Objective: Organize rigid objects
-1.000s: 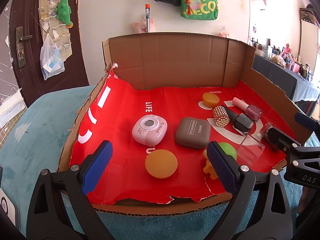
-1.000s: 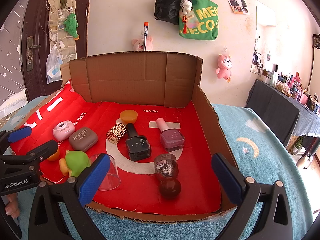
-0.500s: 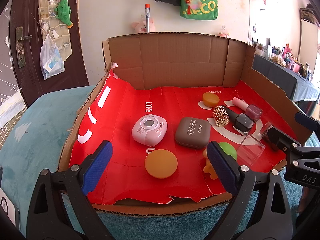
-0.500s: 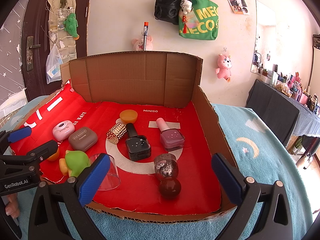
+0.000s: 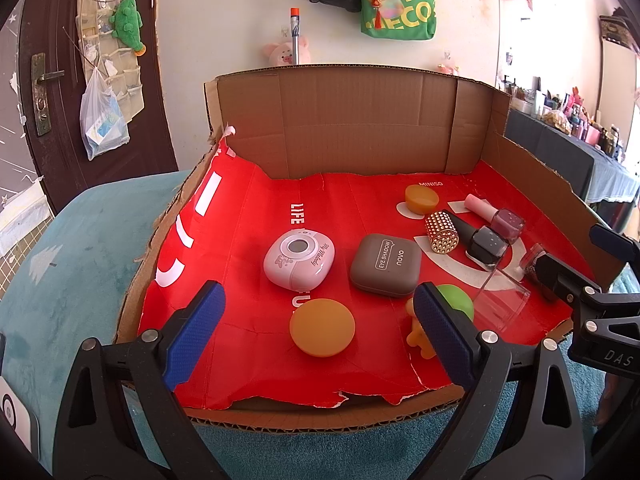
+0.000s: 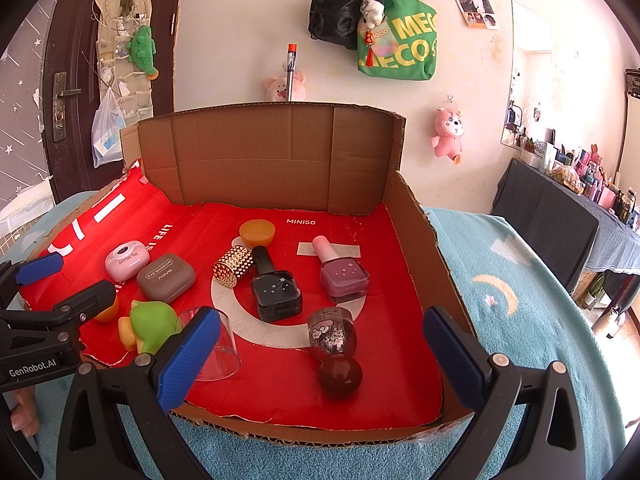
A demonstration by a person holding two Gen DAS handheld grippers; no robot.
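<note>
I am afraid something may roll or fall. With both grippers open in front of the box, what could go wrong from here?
The clear cup lies on its side near the torn front edge of the cardboard box; a nudge from the right gripper might roll it out. The glitter bottle with its round cap also lies flat and may roll. The left gripper could bump the green toy when reaching the orange disc.

Teal plush blanket (image 6: 500, 280) covered the supporting surface. Cut-down cardboard box (image 6: 416, 248) sat directly on the blanket, blanket showing around it.
</note>
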